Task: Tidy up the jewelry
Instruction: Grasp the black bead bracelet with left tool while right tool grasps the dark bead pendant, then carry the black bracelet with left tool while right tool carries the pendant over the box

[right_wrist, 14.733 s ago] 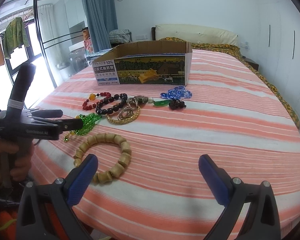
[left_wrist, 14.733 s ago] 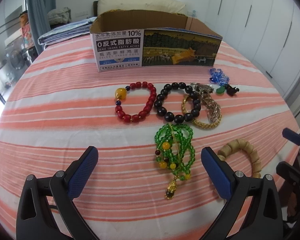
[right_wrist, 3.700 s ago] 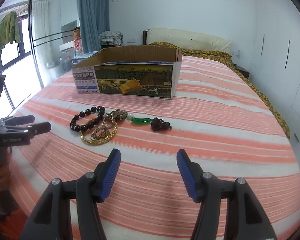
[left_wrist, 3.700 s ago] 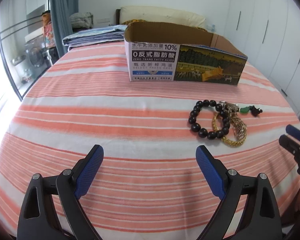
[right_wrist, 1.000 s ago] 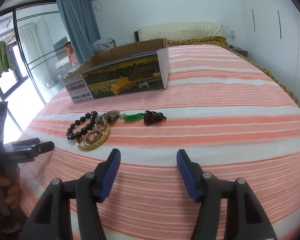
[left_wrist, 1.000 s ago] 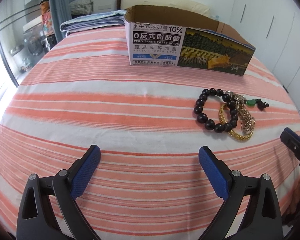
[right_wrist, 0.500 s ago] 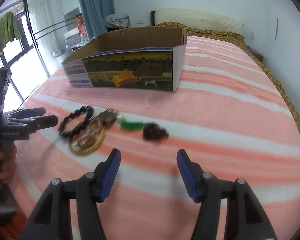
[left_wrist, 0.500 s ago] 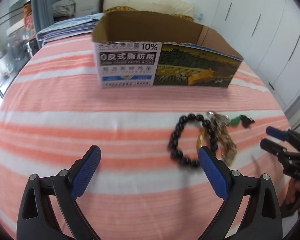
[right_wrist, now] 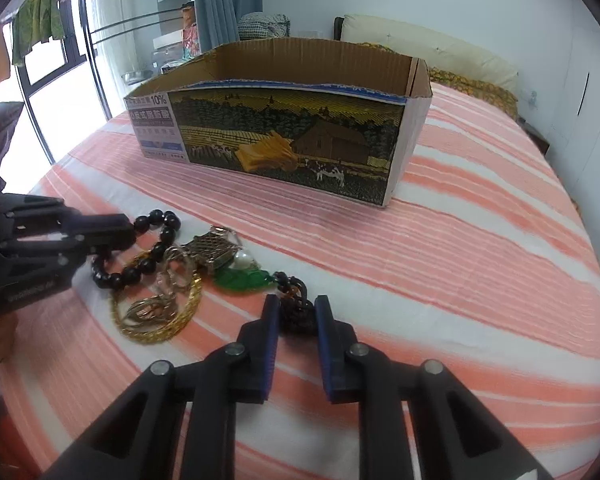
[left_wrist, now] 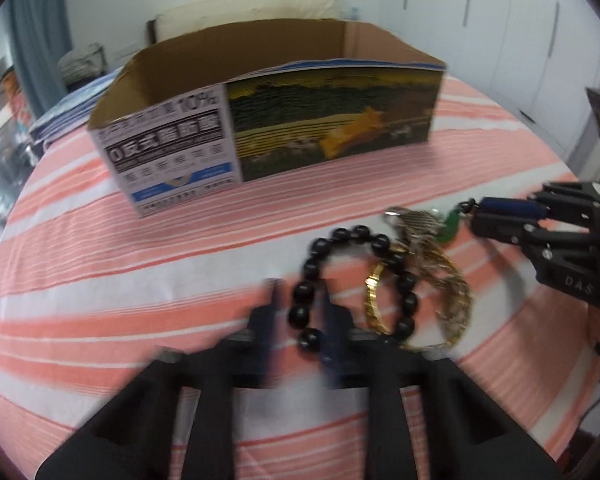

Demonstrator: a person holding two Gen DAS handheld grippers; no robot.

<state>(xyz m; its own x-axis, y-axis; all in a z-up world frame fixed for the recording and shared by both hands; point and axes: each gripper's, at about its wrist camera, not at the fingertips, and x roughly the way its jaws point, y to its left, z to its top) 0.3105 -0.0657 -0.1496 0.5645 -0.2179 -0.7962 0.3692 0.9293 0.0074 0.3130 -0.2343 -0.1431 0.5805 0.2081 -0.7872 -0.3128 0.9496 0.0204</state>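
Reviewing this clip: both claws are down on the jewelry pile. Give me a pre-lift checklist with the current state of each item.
1. Left claw straddles the black bead bracelet: ok, beads sit between its fingers.
2. Left grip fully closed: cannot tell, the view is motion-blurred.
3. Right claw around the dark knotted cord of the green pendant: ok.
4. Bracelet free of the gold chain: not ok, they overlap.
5. Pendant free of the metal mesh piece: cannot tell, they touch.
6. Cardboard box open on top: ok.
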